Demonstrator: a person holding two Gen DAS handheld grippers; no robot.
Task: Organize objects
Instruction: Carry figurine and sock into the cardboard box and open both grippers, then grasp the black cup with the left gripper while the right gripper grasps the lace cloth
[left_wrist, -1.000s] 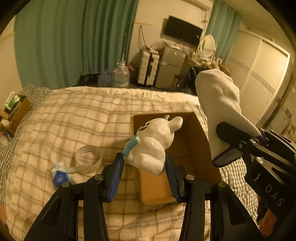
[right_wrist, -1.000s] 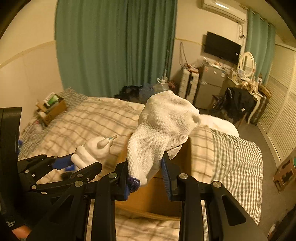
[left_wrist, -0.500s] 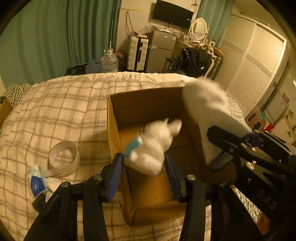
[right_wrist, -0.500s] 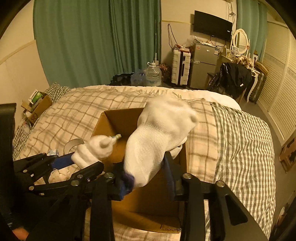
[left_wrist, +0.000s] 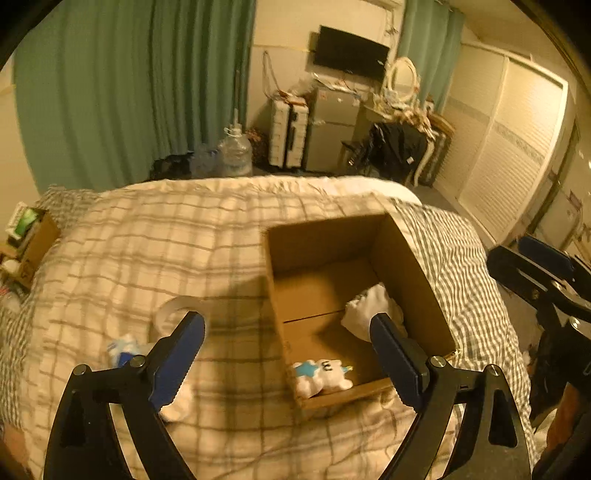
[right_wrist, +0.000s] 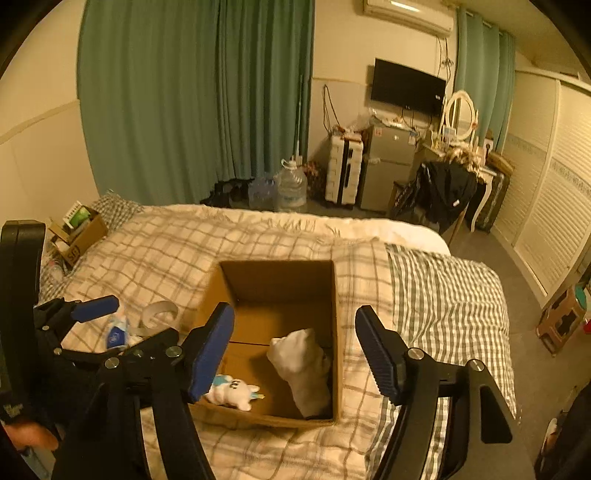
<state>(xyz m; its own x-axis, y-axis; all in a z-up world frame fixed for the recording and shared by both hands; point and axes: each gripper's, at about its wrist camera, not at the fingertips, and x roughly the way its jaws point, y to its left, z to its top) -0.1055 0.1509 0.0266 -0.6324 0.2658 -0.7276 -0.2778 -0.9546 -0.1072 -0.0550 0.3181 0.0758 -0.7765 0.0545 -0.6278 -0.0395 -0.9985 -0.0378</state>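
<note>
An open cardboard box (left_wrist: 413, 280) (right_wrist: 273, 280) sits on the checked bedspread. Inside it lie a white toy animal with a blue patch (left_wrist: 323, 374) (right_wrist: 232, 393) at the near wall and a white sock (left_wrist: 369, 306) (right_wrist: 301, 363) along the right wall. My left gripper (left_wrist: 288, 350) is open and empty above the box's near left corner. My right gripper (right_wrist: 295, 347) is open and empty above the box; it also shows at the right edge of the left wrist view (left_wrist: 546, 273). A roll of white tape (left_wrist: 177, 314) (right_wrist: 160, 314) and a small blue-and-white packet (left_wrist: 123, 350) (right_wrist: 118, 332) lie on the bed left of the box.
A small cardboard box with clutter (right_wrist: 79, 229) stands at the bed's far left. Beyond the bed are green curtains, water jugs (right_wrist: 291, 188), a white suitcase (right_wrist: 345, 168), a small fridge and a chair with a black jacket (right_wrist: 447, 192). A brown box (right_wrist: 561, 321) sits on the floor, right.
Both grippers have opened. The toy animal and the sock have dropped out of them into the box. Both grippers have pulled back and up from the box.
</note>
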